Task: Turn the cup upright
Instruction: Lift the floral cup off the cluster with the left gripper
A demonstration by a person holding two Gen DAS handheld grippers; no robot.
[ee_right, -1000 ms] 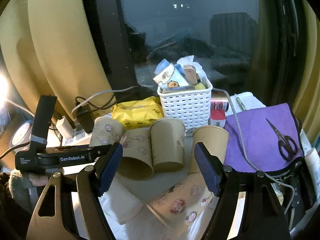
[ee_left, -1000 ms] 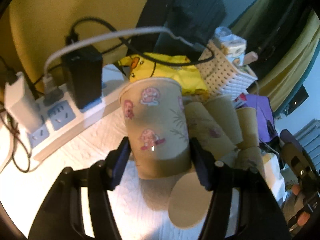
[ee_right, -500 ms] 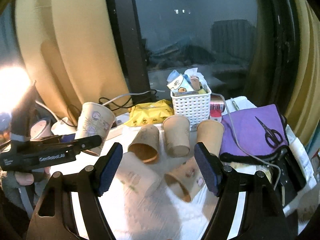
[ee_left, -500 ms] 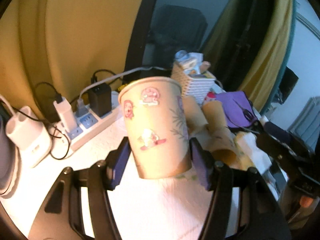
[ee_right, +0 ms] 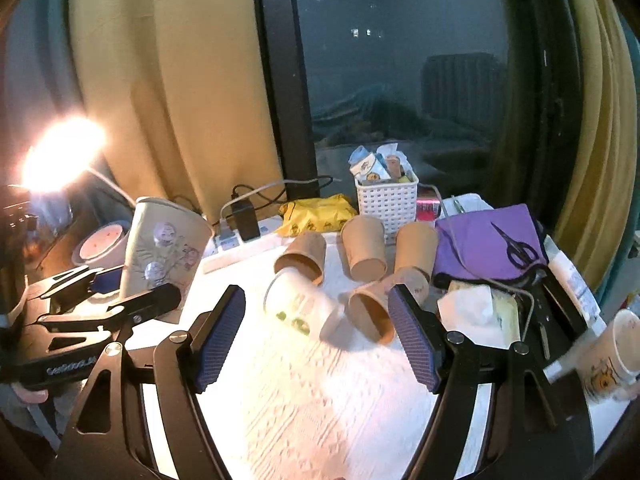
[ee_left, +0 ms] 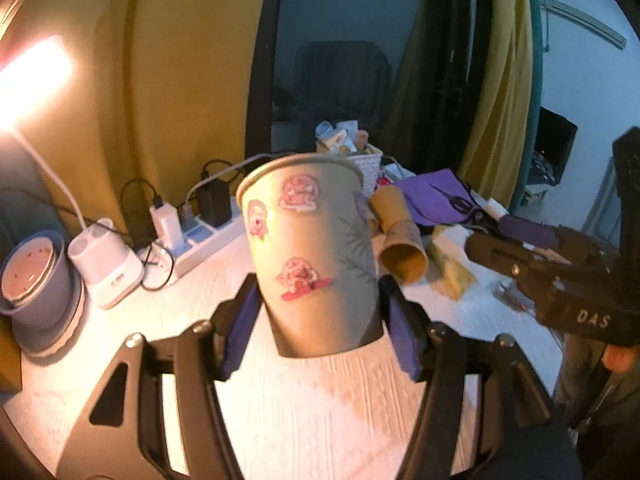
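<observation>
My left gripper (ee_left: pixel 318 312) is shut on a paper cup with pink stickers (ee_left: pixel 312 256), held rim-up above the white table cloth. The same cup (ee_right: pixel 164 248) shows at the left of the right wrist view, between the left gripper's fingers (ee_right: pixel 136 304). My right gripper (ee_right: pixel 316 336) is open and empty above the cloth. Ahead of it several paper cups lie on their sides: a white one (ee_right: pixel 304 308), a brown one (ee_right: pixel 380 304) and others (ee_right: pixel 302 256) behind.
A white power strip with chargers (ee_left: pixel 200 232) runs along the back left. A white basket (ee_right: pixel 386 196), a yellow packet (ee_right: pixel 316 214) and a purple cloth with scissors (ee_right: pixel 492 240) sit at the back. A bowl (ee_left: pixel 28 272) stands left. A mug (ee_right: pixel 612 356) sits at the right edge.
My left gripper has lifted the stickered cup up and away from the other cups, leftward. My right gripper has pulled back and risen, staying open.
</observation>
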